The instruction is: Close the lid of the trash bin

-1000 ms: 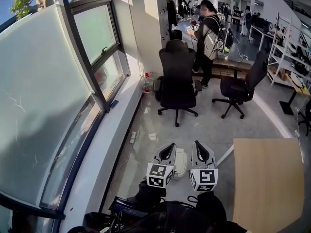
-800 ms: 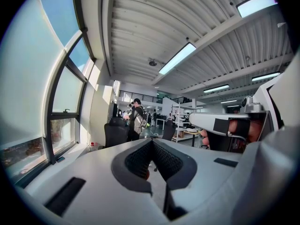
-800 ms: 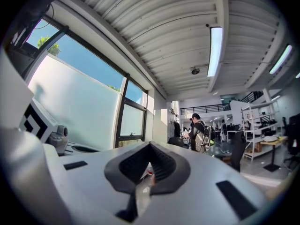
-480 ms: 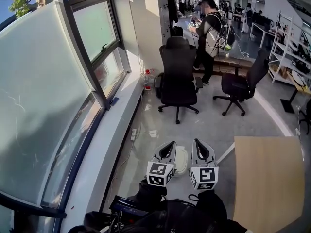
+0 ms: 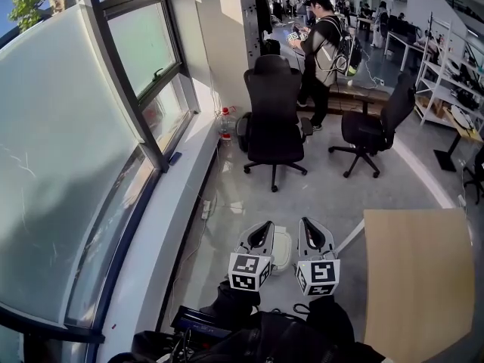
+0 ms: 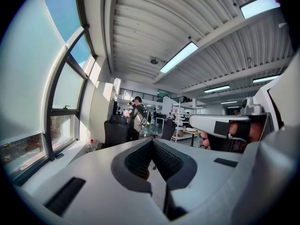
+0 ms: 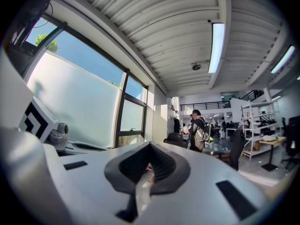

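The left claw (image 5: 265, 224) and the right claw (image 5: 308, 223) hung side by side over the floor (image 5: 333, 195). Each was pressed together with nothing in it. The white bin (image 5: 283, 249) stood on the floor between them, partly hidden by the left claw, near the tabletop (image 5: 420, 278).

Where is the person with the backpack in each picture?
Head view: person near the top, right of middle.
Left gripper view: person small, left of middle.
Right gripper view: person right of middle.
Shared landmark: the black chair just left of the person.
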Tool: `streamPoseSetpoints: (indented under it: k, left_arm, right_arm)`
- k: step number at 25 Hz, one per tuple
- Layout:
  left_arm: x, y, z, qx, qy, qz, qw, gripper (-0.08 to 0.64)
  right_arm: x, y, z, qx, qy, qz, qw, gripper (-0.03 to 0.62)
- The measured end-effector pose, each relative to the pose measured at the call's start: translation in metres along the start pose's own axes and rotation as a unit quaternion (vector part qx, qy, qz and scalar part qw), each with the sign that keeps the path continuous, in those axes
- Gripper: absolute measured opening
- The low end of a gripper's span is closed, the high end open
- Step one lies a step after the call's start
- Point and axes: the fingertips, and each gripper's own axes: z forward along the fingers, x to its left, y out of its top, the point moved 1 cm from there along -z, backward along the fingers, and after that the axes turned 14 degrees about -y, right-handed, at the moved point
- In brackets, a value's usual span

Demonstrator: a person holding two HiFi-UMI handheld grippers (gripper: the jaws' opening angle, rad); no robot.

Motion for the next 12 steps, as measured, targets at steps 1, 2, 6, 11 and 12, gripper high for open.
streamPoseSetpoints:
  k: [1,2,6,11,12]
  left_arm:
    - [0.000,-0.001,0.001,0.000,-0.001,-0.001,1.0000,0.002]
    - [-0.001,-0.001,0.003,0.000,-0.002,-0.001,1.0000,0.002]
    - [0.002,-0.001,0.005,-0.001,-0.005,-0.002,1.0000,0.002]
    - [0.002,-0.005,0.010,0.003,-0.009,-0.003,0.9999,0.002]
    - [0.002,-0.005,0.011,0.003,-0.010,-0.003,0.9999,0.002]
  right_arm:
    - [-0.001,-0.002,0.000,0.002,-0.001,0.000,1.000,0.005]
    - [-0.002,-0.003,0.001,0.003,-0.002,0.000,1.000,0.005]
    - [-0.005,-0.004,0.003,0.002,-0.010,-0.001,1.000,0.005]
    - [-0.007,-0.011,0.006,0.015,-0.009,0.000,1.000,0.005]
    - [-0.007,-0.013,0.008,0.019,-0.009,0.001,1.000,0.005]
